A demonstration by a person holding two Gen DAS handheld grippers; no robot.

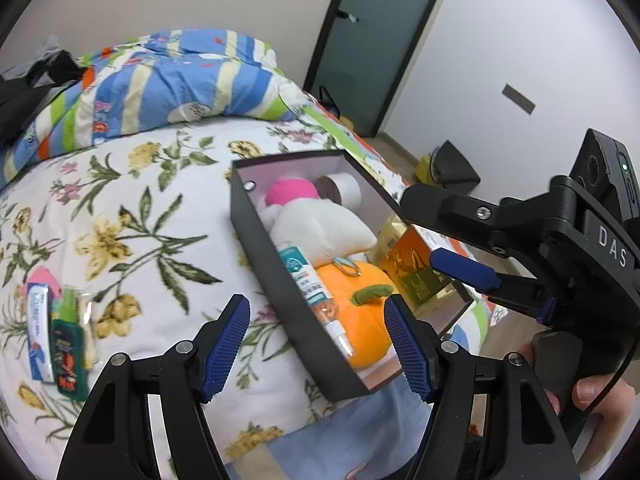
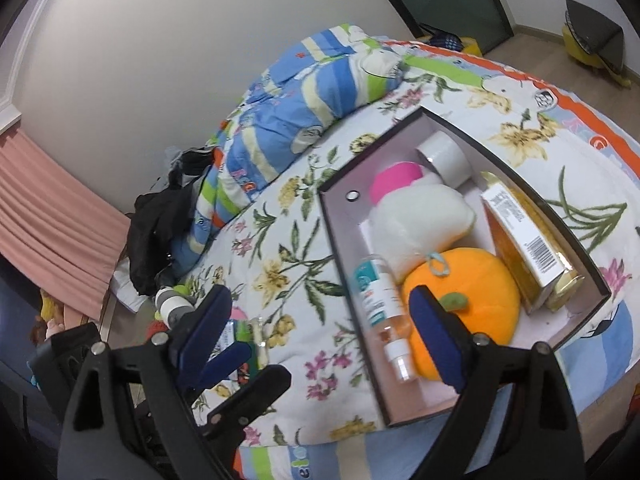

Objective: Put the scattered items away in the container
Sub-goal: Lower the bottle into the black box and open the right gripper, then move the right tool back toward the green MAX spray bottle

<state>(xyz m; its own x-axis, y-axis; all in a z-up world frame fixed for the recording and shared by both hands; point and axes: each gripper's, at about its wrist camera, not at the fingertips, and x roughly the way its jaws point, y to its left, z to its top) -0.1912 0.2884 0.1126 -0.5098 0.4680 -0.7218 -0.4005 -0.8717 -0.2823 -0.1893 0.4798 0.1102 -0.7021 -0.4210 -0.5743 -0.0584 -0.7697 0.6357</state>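
Step in hand: between picks, drop-off apparently done. Box (image 1: pixel 256 240) on bed (image 1: pixel 132 216), holding plush (image 1: pixel 320 220), orange toy (image 1: pixel 360 320), spray bottle (image 2: pixel 380 300), tape roll (image 2: pixel 444 156), yellow carton (image 2: pixel 520 240). L gripper (image 1: pixel 318 344) above near end of box, jaws apart, nothing between. R gripper (image 2: pixel 320 328) over box's near corner, jaws wide, empty. Still outside box: packets (image 1: pixel 60 328), well left of box on bed. Next move, by judgement: swing L gripper over to packets, close on one pkt, carry back to box. Flat, slippery wrap; grip likely fiddly.
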